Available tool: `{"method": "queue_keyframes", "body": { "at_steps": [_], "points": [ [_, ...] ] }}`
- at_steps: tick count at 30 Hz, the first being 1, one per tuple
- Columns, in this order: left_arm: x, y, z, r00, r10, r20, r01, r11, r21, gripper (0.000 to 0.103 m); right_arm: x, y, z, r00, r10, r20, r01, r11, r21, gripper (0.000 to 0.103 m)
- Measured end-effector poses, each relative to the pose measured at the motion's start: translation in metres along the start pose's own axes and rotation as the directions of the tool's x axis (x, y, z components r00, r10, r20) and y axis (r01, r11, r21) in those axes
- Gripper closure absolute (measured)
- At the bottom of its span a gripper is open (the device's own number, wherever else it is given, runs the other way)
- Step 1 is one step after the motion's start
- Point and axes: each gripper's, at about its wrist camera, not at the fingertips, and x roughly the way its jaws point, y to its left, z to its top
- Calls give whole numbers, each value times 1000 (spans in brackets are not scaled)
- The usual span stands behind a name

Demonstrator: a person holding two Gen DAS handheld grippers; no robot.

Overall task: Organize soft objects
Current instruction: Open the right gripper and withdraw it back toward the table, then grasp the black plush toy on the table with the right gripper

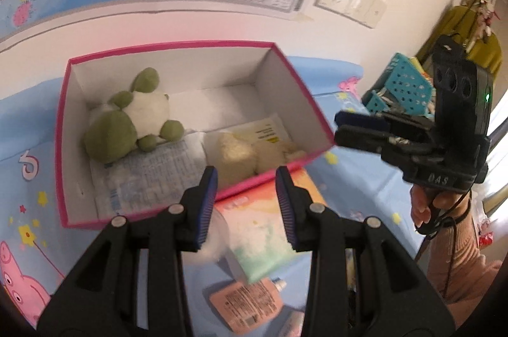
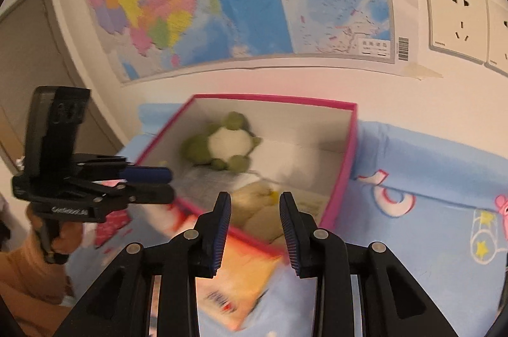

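A pale blue cartoon-printed bedsheet [image 1: 355, 178] covers the whole work surface, giving the soft things a flat bed to lie on. On it sits an open rectangular cardboard box with a pink rim and white inside [image 1: 295, 76], set near the wall so both hands can reach in from the front. Inside, at its far left corner, lies a green-and-white plush frog [image 1: 133, 117], beside a cream plush toy [image 1: 241, 156] near the front wall, apparently sorted already. Just outside the box's front edge lies a soft pack printed orange, yellow and green [image 1: 270, 229], likely next. The left gripper [image 1: 246, 206] hovers above it, jaws apart and empty. The right gripper [image 2: 255, 229] hangs over the front rim, jaws parted, nothing between them.
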Motion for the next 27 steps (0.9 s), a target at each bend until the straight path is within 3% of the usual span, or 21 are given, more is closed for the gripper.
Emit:
{"method": "queue_keyframes", "body": {
  "at_steps": [2,9,19,27],
  "points": [
    [-11,-7,-8,1000,-21,15,21,1000,14,63,-12,11,-11,999,39,1,-39,999,-10,61],
    [-35,-32,-48,998,-68,16,67,994,86,59,-47,45,-58,989,146,-27,-147,988,-37,60],
    [-29,-60,-124,989,-104,-106,119,981,152,58,-48,86,-133,968,105,-227,-133,985,-112,59],
    [-23,-78,-165,968,-159,-192,190,969,158,53,-69,77,-184,945,195,-263,-185,981,62,59]
  ]
}}
